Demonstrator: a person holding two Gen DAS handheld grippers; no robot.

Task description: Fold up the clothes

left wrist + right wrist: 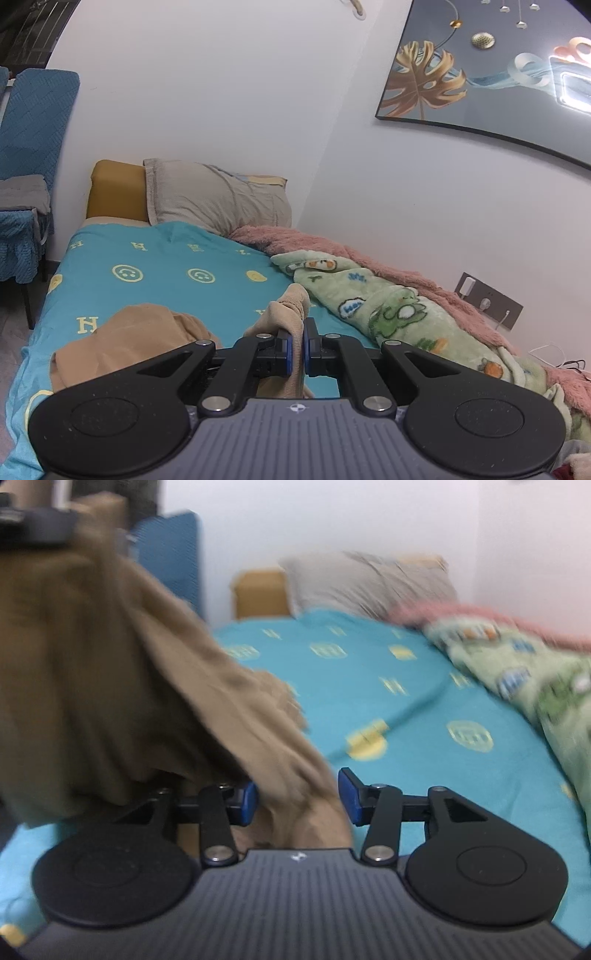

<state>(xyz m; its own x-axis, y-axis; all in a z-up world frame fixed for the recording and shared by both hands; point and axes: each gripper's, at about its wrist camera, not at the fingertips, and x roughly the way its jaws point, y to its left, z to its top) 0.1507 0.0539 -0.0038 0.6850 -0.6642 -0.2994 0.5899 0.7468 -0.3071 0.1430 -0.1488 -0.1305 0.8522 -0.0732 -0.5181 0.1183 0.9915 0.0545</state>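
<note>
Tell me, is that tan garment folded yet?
No. The tan garment is bunched on the bed, one end pinched in the left tongs.

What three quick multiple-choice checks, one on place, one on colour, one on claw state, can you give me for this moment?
1. Where does the green cartoon blanket lie?
A. on the blue chair
B. along the wall side of the bed
C. on the floor

2. What colour is the bedsheet?
A. teal with yellow prints
B. plain white
C. red stripes

3. How do the claws stand?
A. both open
B. both shut
C. left claw shut on the tan garment, right claw open

Answers: 1 B, it lies beside the pink blanket by the wall; 2 A, smiley faces show on teal; 3 C, left pads pinch cloth, right pads stand apart.
</note>
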